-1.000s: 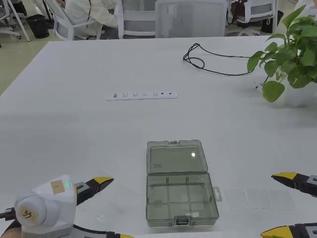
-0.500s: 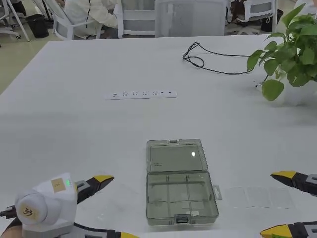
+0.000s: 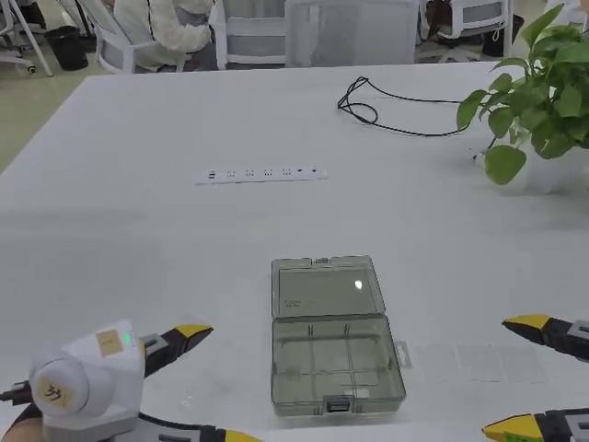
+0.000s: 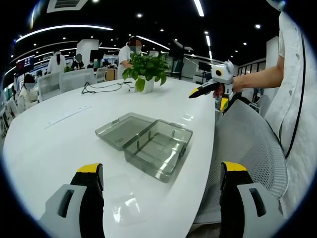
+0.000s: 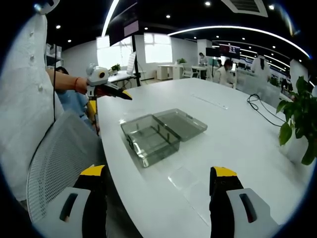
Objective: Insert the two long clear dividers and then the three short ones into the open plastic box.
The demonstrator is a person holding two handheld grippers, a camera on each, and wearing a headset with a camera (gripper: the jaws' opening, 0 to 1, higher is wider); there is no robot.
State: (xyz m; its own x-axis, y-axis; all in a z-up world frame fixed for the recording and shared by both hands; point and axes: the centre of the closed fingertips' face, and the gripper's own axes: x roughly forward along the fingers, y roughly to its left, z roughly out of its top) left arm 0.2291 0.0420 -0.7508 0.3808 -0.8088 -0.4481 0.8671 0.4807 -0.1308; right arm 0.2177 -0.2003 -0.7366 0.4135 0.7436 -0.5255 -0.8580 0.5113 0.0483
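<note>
The open clear grey plastic box (image 3: 337,361) lies near the table's front edge, its lid (image 3: 327,287) folded back flat behind it. Faint lines cross the inside of the box; I cannot tell what they are. Clear dividers (image 3: 471,363) lie flat on the table just right of the box, also seen as dividers (image 5: 190,182). My left gripper (image 3: 210,385) stands open left of the box. One clear piece (image 4: 124,209) lies between its fingers. My right gripper (image 3: 515,376) stands open around the dividers' right end. Box (image 4: 157,147) and box (image 5: 148,137) lie ahead of each gripper.
A white power strip (image 3: 262,173) lies mid-table, with a black cable (image 3: 368,106) farther back. A potted plant (image 3: 534,92) stands at the right edge. Chairs and a seated person are beyond the far edge. A mesh chair (image 4: 247,144) sits at the near edge.
</note>
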